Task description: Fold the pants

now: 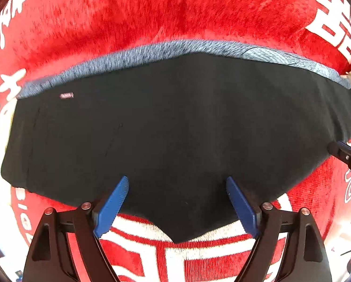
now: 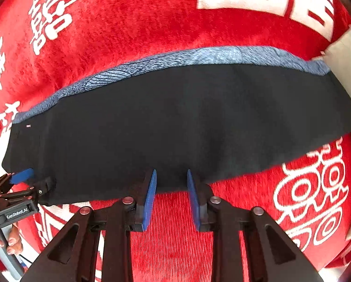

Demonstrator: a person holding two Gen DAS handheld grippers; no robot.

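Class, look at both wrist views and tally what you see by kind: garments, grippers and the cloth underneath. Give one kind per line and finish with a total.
Black pants: 1
Blue-grey garment showing from under the pants' far edge: 1
Grippers: 2, the left gripper and the right gripper
Red plush cloth with white characters: 1
Total: 5

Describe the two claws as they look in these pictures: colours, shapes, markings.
Both claws are built alike. The left claw has black angular arms with triangular cut-outs, round silver pivot pins and two flat blue ribbed pads. The right claw matches it. Seen from the right wrist view, the left claw's black body carries white "GenRobot.AI" lettering above a grey handle.
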